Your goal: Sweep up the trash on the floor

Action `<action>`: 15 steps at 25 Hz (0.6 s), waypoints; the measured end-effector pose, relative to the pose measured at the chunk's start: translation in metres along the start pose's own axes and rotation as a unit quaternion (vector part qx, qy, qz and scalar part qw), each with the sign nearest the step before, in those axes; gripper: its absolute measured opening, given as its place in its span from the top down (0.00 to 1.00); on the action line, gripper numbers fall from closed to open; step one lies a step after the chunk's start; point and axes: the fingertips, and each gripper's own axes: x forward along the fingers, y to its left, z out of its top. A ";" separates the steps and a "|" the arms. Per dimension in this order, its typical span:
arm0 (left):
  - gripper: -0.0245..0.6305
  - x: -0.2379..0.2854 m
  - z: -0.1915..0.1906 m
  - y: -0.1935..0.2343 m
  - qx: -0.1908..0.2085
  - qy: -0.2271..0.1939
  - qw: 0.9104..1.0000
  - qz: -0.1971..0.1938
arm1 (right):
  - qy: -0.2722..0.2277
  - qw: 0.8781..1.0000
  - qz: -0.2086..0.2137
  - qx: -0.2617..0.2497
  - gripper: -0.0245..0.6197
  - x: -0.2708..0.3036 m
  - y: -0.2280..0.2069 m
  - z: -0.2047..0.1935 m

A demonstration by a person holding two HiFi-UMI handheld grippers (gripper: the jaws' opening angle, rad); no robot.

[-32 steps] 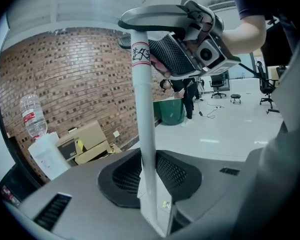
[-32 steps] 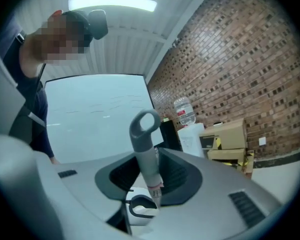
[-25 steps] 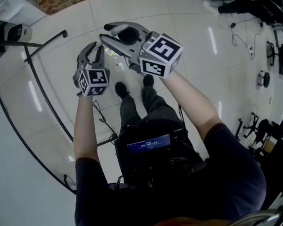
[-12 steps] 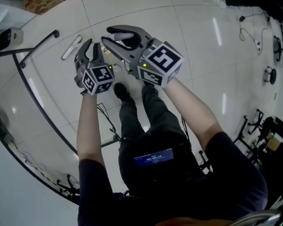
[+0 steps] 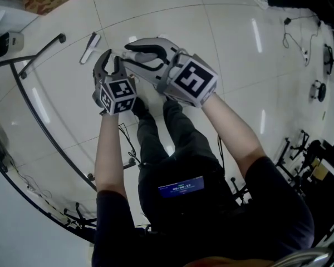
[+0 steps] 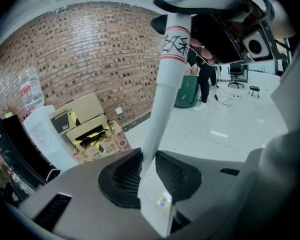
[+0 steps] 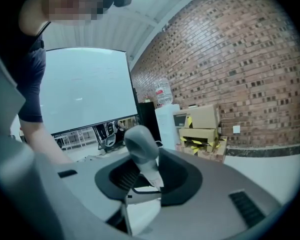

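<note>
left gripper view: white handle [image 6: 165, 99] blocks brick wall [image 6: 90, 49], cardboard boxes [image 6: 85, 121].

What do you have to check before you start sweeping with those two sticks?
1. Left gripper clamped on the white handle: ok.
2. Right gripper clamped on the grey-capped handle: ok.
3. Something to sweep in sight: ok, a white strip, maybe trash, lies on the floor ahead.
4. Bottom ends of the handles on the floor: cannot tell, the grippers hide them.
5. Shoes out of the way: cannot tell, they look close under the grippers.
</note>
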 end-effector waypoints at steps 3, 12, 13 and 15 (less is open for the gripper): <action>0.82 -0.001 -0.002 -0.009 -0.030 0.013 0.999 -0.014 | 0.013 1.000 0.006 -0.004 0.76 -0.007 0.002 -0.008; 0.82 -0.018 -0.027 -0.033 -0.092 0.052 0.993 -0.046 | 0.074 0.990 0.072 -0.094 0.76 -0.020 0.038 -0.034; 0.82 -0.020 -0.027 -0.036 -0.099 0.052 0.992 -0.049 | 0.073 0.990 0.073 -0.094 0.76 -0.022 0.040 -0.035; 0.81 -0.022 -0.025 -0.040 -0.118 0.049 0.990 -0.057 | 0.061 0.993 0.068 -0.080 0.76 -0.026 0.041 -0.033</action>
